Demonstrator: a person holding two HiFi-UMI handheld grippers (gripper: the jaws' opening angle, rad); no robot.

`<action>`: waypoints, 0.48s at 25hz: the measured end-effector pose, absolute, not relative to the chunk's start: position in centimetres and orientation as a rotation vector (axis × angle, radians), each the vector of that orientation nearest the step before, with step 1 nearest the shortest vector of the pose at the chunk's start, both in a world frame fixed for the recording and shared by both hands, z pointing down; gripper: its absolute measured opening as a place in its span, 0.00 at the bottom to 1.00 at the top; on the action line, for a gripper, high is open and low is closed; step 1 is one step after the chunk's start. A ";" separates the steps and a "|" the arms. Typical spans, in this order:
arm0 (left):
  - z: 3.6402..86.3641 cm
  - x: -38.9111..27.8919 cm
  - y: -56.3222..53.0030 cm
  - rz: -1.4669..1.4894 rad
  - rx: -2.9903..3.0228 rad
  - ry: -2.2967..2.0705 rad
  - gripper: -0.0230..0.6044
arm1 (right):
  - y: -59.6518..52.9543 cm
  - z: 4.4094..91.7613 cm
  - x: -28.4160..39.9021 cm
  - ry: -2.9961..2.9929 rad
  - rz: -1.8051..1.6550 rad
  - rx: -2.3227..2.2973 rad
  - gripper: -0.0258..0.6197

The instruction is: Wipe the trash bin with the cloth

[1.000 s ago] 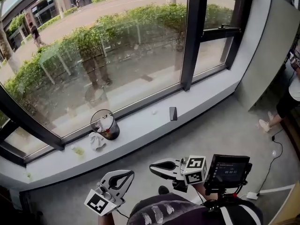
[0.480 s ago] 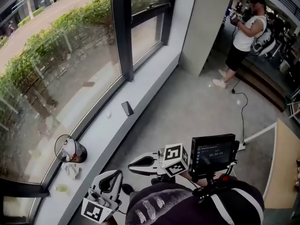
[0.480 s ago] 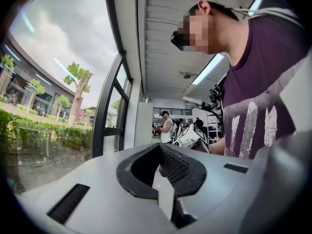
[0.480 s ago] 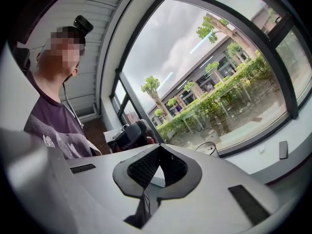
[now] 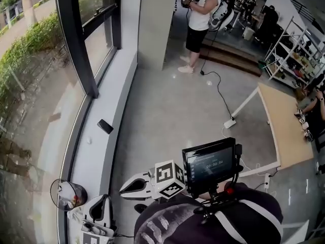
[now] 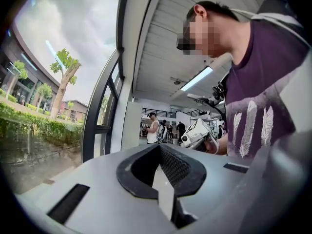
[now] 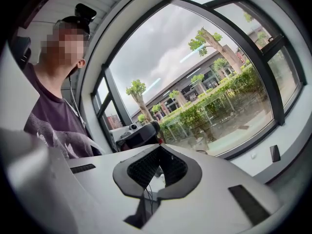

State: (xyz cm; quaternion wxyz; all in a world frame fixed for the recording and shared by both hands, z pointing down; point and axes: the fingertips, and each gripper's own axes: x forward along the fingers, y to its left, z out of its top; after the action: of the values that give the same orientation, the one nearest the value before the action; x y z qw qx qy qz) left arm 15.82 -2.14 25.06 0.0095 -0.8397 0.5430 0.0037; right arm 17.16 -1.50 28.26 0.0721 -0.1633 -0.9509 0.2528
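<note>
1. A purple shirt (image 5: 167, 227) with a pale feather print fills the bottom edge of the head view; it belongs to the person who holds the tools.
2. The left gripper (image 5: 101, 201) is at the bottom left corner of the head view. In the left gripper view its jaws (image 6: 159, 150) are pressed together and nothing is between them.
3. The right gripper (image 5: 124, 189) is a little higher, and its marker cube (image 5: 170, 178) is behind it. Its jaws (image 7: 158, 151) are also pressed together and hold nothing.
4. A small monitor (image 5: 210, 163) stands just right of the cube, in front of the chest, with its screen lit.
5. The trash bin (image 5: 77, 193) stands upright on the grey window sill (image 5: 114, 100), just beside the left gripper on its left side. No gripper touches it.
6. The white cloth (image 5: 74, 216) lies crumpled on the sill just below the bin, and the left gripper hides part of it.
7. Farther along the sill lies a flat dark object (image 5: 105, 126), well apart from the bin.
8. On the grey floor a black cable (image 5: 219, 88) runs to a white power strip (image 5: 229, 122), near the leg of a wooden table (image 5: 284, 128).
9. Far away a person (image 5: 199, 19) in a white top and black shorts stands near a step. Metal shelves (image 5: 292, 55) are at the right.
</note>
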 end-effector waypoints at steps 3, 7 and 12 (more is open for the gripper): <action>25.4 13.7 -1.1 0.034 -2.640 1.650 0.04 | -0.5 29.3 14.0 -2.842 0.745 -0.424 0.03; 26.0 10.8 0.3 0.067 -2.675 1.571 0.04 | 1.5 28.5 11.0 -2.785 0.690 -0.448 0.03; 25.9 8.1 1.7 0.077 -2.682 1.500 0.04 | 2.6 27.7 11.4 -2.783 0.661 -0.555 0.03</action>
State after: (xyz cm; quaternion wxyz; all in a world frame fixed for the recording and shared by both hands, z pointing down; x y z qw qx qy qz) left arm 8.15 1.74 25.88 0.0339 -0.8720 0.4877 0.0250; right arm 11.43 2.57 27.73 0.1136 -0.1894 -0.9490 0.2252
